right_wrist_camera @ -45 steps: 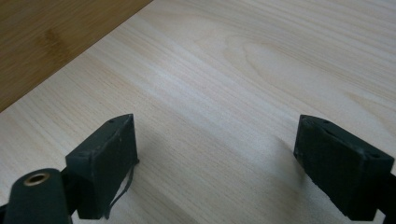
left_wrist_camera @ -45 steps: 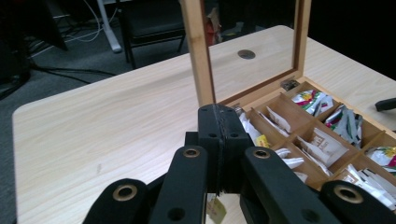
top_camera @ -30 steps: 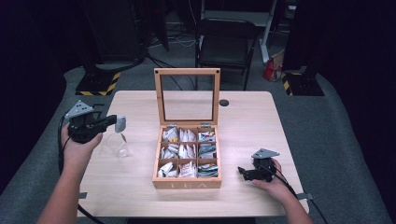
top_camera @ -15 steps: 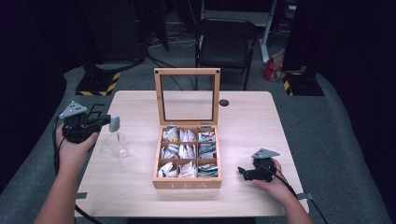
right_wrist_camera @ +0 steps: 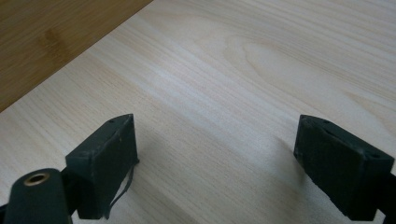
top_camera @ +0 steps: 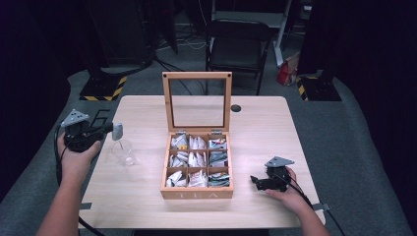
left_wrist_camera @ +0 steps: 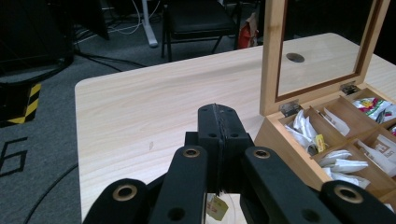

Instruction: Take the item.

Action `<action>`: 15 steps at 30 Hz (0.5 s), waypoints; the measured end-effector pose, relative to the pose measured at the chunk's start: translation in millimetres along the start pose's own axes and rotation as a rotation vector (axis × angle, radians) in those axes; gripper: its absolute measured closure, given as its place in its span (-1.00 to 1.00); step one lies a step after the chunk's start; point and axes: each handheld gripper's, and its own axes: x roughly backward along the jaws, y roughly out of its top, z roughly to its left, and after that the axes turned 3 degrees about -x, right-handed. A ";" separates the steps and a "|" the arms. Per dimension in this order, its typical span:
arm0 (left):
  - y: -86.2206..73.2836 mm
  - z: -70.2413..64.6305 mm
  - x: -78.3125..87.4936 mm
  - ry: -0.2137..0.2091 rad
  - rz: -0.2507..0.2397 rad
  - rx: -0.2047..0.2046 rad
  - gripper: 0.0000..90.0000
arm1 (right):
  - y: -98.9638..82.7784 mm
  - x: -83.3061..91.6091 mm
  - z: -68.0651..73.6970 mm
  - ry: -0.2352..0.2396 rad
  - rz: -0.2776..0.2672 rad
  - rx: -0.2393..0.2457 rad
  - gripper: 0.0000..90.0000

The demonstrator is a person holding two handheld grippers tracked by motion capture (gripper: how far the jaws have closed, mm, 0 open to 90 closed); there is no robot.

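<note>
left tool (top_camera: 110,130) drawn back from glass (top_camera: 123,152)

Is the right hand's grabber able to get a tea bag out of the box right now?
Probably yes. The right gripper rests open on the table just beside the tea box, whose lid stands upright, so the tea bags lie uncovered with nothing between.

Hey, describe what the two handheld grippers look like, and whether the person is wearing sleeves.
Both are black. The left claw and right claw each carry a grey three-cornered plate on top and trail a black cable. Up close, the left gripper's arms show round brass-coloured rivets, and the right one's fingers are blocky black pads. No sleeves show: both forearms are bare.
</note>
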 end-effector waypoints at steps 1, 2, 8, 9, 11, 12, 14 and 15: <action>-1.2 0.6 -0.8 0.002 0.002 0.001 1.00 | 0.0 0.0 -0.1 -0.001 0.002 0.002 -0.72; -2.3 1.3 -1.5 0.004 0.005 0.001 0.99 | 0.0 0.0 -0.2 0.001 0.002 0.002 -0.72; -10.4 5.5 -5.9 0.012 0.012 0.019 0.99 | 0.0 -0.1 0.0 -0.002 0.001 0.000 -0.72; -12.2 6.2 -6.9 0.014 0.013 0.020 1.00 | 0.0 0.1 -0.2 0.000 0.002 0.003 -0.72; -14.6 6.8 -8.6 0.018 0.015 0.024 1.00 | 0.0 -0.1 0.1 -0.002 0.000 -0.001 -0.72; -16.0 7.3 -9.5 0.016 0.018 0.029 1.00 | 0.0 0.1 -0.1 0.001 0.002 0.001 -0.72; -18.2 7.7 -11.2 0.019 0.020 0.030 0.99 | 0.0 -0.1 0.0 -0.002 0.001 0.000 -0.72; -19.2 8.1 -11.9 0.018 0.025 0.032 1.00 | 0.0 0.0 -0.2 0.000 0.002 0.002 -0.72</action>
